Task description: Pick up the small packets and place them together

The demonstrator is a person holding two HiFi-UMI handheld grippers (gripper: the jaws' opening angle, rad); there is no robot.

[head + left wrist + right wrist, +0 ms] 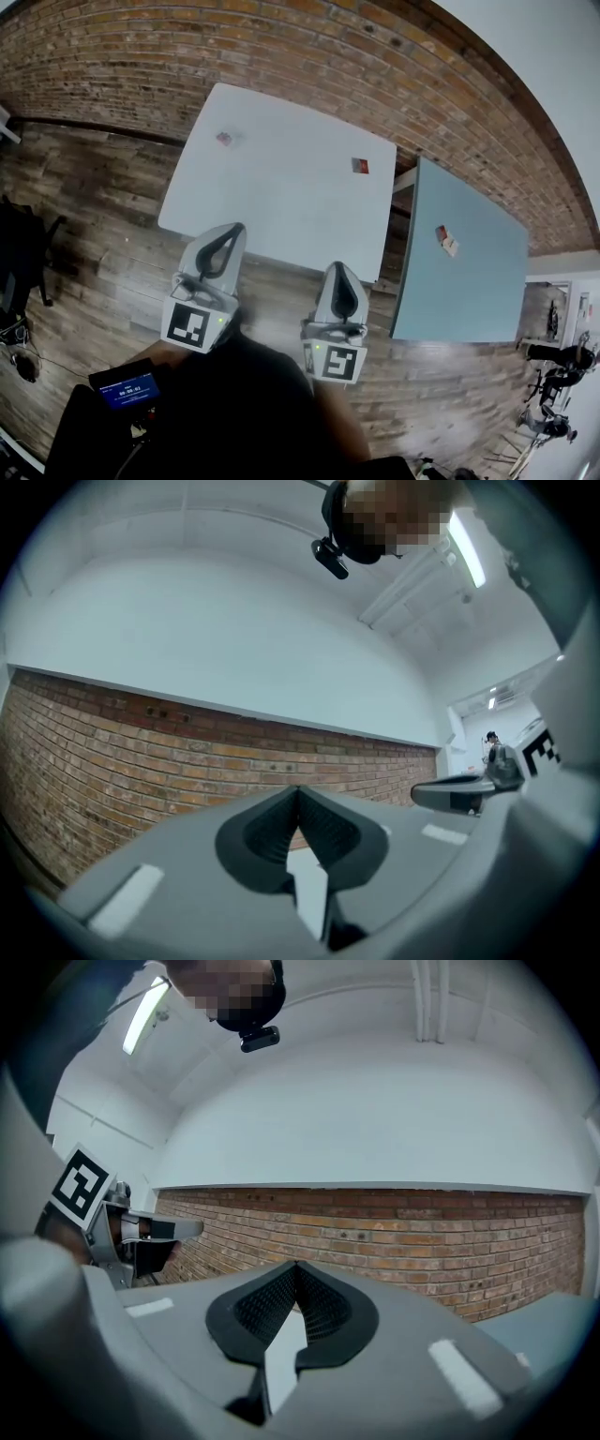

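Observation:
In the head view a small reddish packet lies near the far left corner of the white table. A second red packet rests near its far right edge. Another packet in red and white sits on the blue-grey table to the right. My left gripper is shut and empty, its tips over the white table's near edge. My right gripper is shut and empty, just short of that edge. In both gripper views the jaws meet at their tips, left gripper, right gripper, against a brick wall.
A brick wall runs behind both tables. The floor is wooden planks. A black chair stands at the left. A dark device with a lit blue screen hangs at my front. Bicycles and gear stand at the far right.

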